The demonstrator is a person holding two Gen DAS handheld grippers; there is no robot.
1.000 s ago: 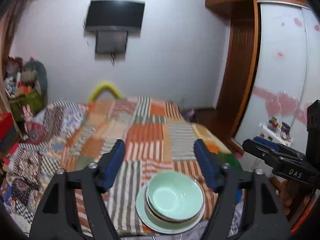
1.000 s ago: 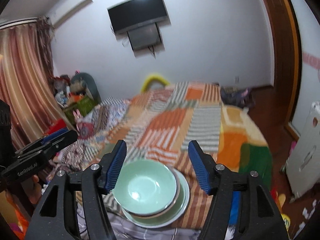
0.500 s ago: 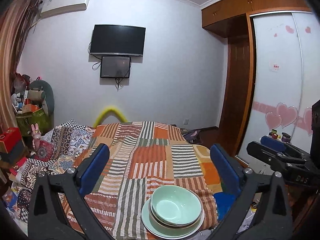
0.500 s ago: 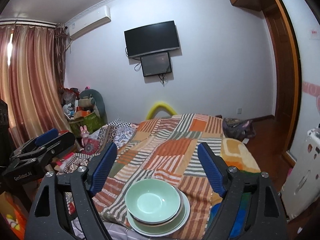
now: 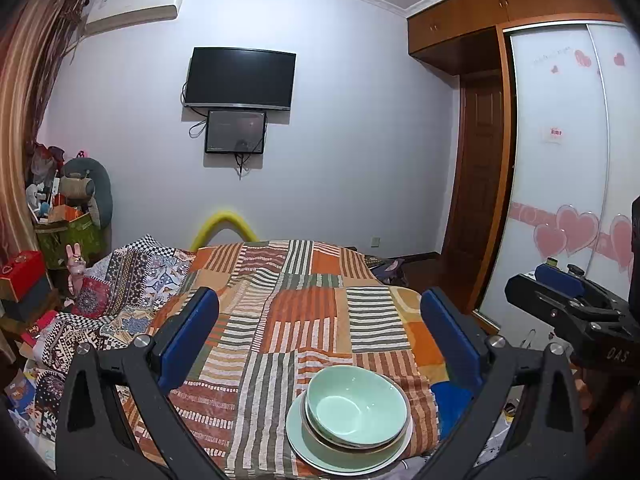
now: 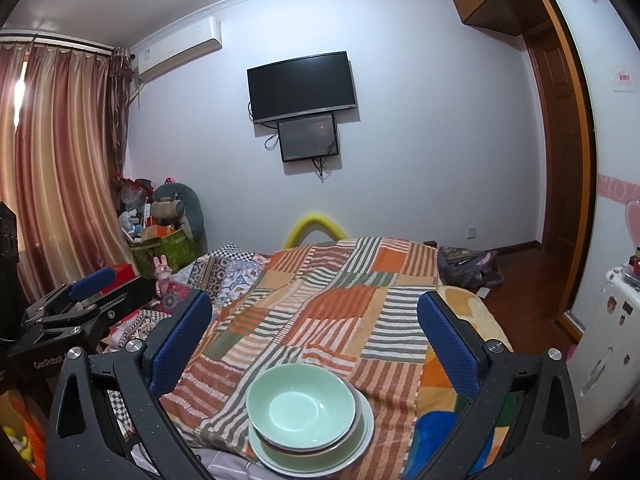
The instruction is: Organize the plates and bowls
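A pale green bowl [image 5: 356,404] sits nested in a stack on a pale green plate [image 5: 308,446] at the near edge of the bed. The stack also shows in the right wrist view, bowl [image 6: 300,404] on plate [image 6: 362,436]. My left gripper [image 5: 320,340] is open and empty, held above and behind the stack. My right gripper [image 6: 314,340] is open and empty too, likewise clear of the stack. Each gripper appears in the other's view: the right one [image 5: 568,304] at the far right, the left one [image 6: 72,304] at the far left.
The stack rests on a striped patchwork blanket [image 5: 304,312] over the bed. Boxes and soft toys [image 5: 60,216] pile up at the left. A wardrobe with sliding doors [image 5: 560,160] stands right. A TV [image 5: 240,80] hangs on the far wall. A white suitcase [image 6: 608,344] stands at right.
Both grippers have opened wider and pulled back and up from the stack. The bowl and plate stay where they were on the bed.
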